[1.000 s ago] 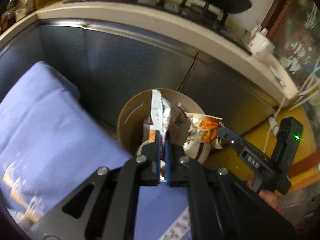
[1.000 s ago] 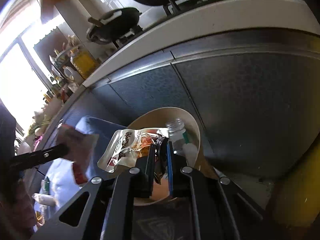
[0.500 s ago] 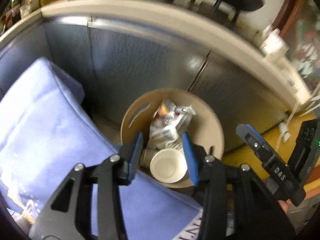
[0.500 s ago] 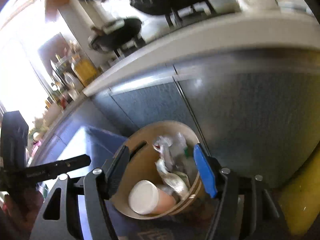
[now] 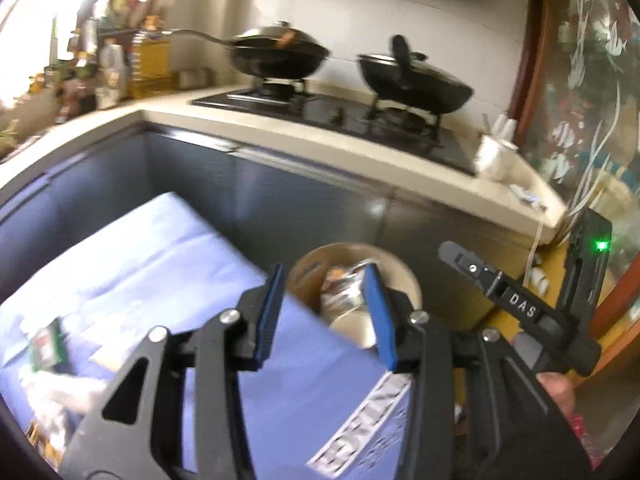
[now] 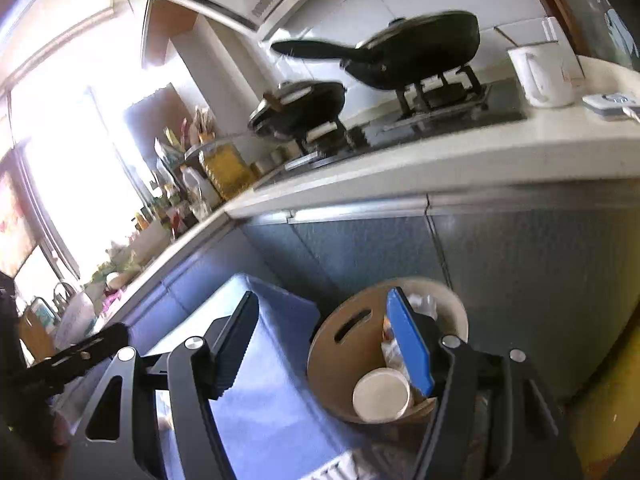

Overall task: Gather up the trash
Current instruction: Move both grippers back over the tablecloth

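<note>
Motion blur softens both views, so the print on the wrappers cannot be read. In the left wrist view the tan waste bin point(image 5: 404, 280) sits at lower centre, partly hidden by the blue cloth point(image 5: 168, 264) in front of it and by the gripper's right finger. Only a crumpled silver and orange wrapper point(image 5: 344, 288) and the pale round mouth of a paper cup point(image 5: 354, 326) show inside. At the lower left edge, a green packet point(image 5: 48, 344) and some pale litter lie on the cloth, cut off and too smeared to name.

The left gripper point(image 5: 326, 316) is spread, nothing between its blue pads; its jaws have just been opening. The other gripper's black finger, marked DAS, crosses the right side of this view.

In the right wrist view the bin point(image 6: 340, 344) stands at lower centre against the dark cabinet front point(image 6: 520, 288), a slot cut in its inner wall. The paper cup point(image 6: 382, 396) lies tipped inside, its long axis slanting toward the lower left of the frame, open mouth facing the camera. Wrappers behind it are hidden by the blue pad. The right gripper point(image 6: 324, 344) stands wide apart and empty, its jaws also having just opened.

Above, two black pans point(image 6: 416, 52) rest on the stove point(image 6: 440, 112).
</note>
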Available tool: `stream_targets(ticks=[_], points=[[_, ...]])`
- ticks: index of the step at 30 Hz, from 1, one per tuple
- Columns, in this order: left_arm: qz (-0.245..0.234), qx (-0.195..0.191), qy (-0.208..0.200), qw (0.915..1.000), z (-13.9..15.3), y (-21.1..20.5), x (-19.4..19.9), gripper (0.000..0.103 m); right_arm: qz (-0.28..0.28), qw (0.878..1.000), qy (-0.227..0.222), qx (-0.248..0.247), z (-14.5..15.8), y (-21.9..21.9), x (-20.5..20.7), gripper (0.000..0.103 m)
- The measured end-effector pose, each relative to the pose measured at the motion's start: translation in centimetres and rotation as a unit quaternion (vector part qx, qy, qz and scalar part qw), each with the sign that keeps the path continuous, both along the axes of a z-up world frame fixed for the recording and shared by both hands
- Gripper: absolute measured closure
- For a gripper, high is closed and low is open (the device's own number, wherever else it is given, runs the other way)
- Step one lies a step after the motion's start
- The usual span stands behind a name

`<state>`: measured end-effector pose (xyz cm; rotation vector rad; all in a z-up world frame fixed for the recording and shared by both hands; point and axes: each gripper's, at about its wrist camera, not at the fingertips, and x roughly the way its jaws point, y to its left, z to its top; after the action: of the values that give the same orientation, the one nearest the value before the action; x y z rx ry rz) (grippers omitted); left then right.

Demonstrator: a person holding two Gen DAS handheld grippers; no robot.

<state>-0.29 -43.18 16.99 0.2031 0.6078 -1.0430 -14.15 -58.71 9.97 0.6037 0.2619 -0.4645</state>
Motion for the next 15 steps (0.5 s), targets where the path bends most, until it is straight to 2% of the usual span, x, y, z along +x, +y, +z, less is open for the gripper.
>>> stream_targets(ticks=[3, 7, 15], points=[[0.039, 0.023, -0.005, 0.9990, -1.5, 2.6, 0.3, 0.064, -0.006, 0.999, 0.040, 0.007, -1.9, 2.1, 0.6, 0.038], [0.080, 0.044, 0.017, 0.9957, -3.5, 5.8, 1.1, 0.064, -0.008, 0.996, 0.066, 0.053, -4.4, 3.7, 0.6, 0.038], [0.132, 0.054, 0.006, 0.9898, -5.3, 10.7, 1.1, 0.064, -0.014, 0.994, 0.091, 0.055, -4.1, 7.1, 0.8, 0.038]])
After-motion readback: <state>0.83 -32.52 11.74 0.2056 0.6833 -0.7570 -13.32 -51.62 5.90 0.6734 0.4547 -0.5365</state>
